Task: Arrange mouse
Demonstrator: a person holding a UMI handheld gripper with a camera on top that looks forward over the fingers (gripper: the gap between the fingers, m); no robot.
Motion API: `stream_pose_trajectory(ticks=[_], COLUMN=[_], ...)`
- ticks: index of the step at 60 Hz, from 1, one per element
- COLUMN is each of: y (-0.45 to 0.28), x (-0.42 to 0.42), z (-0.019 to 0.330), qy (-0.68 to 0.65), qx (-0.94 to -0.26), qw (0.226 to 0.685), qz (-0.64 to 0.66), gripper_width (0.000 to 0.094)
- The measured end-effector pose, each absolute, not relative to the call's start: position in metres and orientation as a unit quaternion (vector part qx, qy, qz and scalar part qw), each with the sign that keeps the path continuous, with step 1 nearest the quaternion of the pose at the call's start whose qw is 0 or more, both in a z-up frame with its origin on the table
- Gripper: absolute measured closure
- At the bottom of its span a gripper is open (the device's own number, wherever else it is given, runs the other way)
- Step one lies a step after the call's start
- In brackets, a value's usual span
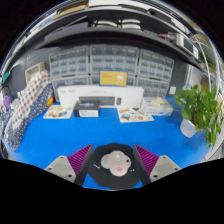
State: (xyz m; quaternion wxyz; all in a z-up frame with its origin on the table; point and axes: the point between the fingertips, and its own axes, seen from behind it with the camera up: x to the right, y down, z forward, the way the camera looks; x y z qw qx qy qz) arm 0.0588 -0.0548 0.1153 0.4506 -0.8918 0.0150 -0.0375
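My gripper [116, 162] holds the small rounded grey-and-black computer mouse [117, 163], one purple-padded finger [83, 158] pressing on each side, over the bright blue table mat [60, 140]. To set it down well, I judge I should keep it level, lower it onto bare mat short of the white printer [90, 97], and part my fingers only once it rests.

Probably a workshop: small-parts drawer cabinets [100, 66] (rows of them) behind a blue table [60, 135].
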Motion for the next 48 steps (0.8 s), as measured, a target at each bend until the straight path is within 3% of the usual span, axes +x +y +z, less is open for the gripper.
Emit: stream_pose_trajectory(ticks=[10, 23, 48], y=[-0.078, -0.115, -0.162], x=[0.017, -0.030, -0.075], z=[0.175, 0.217, 0.218], qy=[0.008, -0.001, -0.017], qx=[-0.875, -0.864, -0.869], qw=[0.483, 0.504, 0.495], qz=[-0.022, -0.003, 0.004], gripper_width=[0.0135, 0.0134, 0.0136])
